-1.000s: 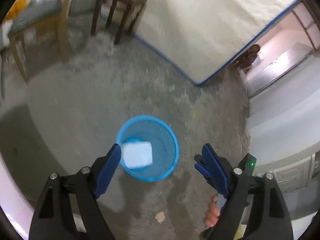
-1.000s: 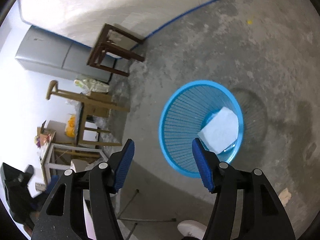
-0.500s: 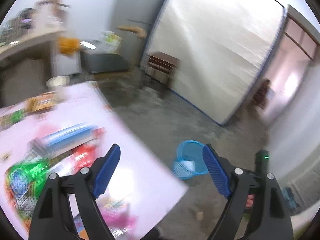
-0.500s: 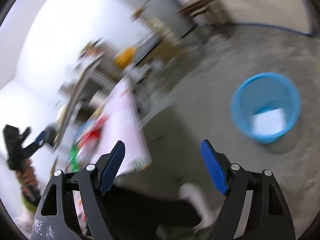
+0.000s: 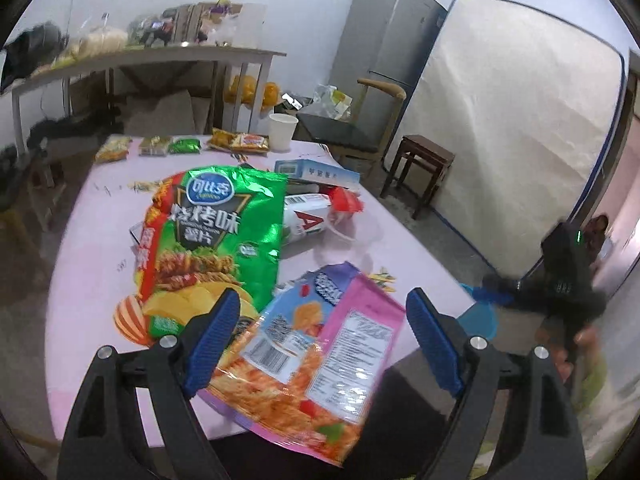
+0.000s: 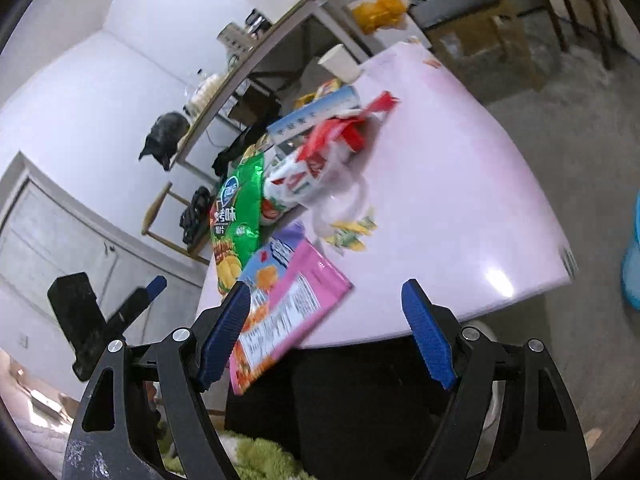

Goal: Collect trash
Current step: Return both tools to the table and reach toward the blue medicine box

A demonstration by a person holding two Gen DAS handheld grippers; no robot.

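Left gripper (image 5: 323, 344) angled down over the near edge of the pink table (image 5: 92, 280), jaws spread wide, nothing pinched. The pink snack bag (image 5: 316, 356) lies below and between the blue pads, overhanging the table edge; pads not pressing it. Right gripper (image 6: 326, 334) also tilted down at the near table edge, rolled so the table slants across the frame. Its jaws have just been opening and stand wide and empty; the same pink snack bag (image 6: 280, 312) sits by its left pad, contact unclear because of blur.

Trash is still on the table: green chip bag (image 5: 208, 240) just behind and partly under the pink one, then a white and red crumpled wrapper (image 5: 316, 216) and a blue-white box (image 5: 320, 172), then a row of small packets (image 5: 184, 146) and a paper cup (image 5: 283, 131) at the far edge.

Hard to read: the right gripper seen from the left view (image 5: 564, 276) is a dark blurred shape at right, with a smeared hand below it. The blue bin (image 5: 478, 318) shows only as a sliver past the table corner, and is cut at the right edge in the right view (image 6: 632, 272).

Only the left view shows the fridge (image 5: 384, 52), the leaning mattress (image 5: 512, 128) and the wooden stool (image 5: 424, 168). Only the right view shows the left gripper from outside (image 6: 120, 312), small yellow scraps (image 6: 352, 232) by the wrapper, and a dark garment and a white shoe (image 6: 484, 332) under the table edge.
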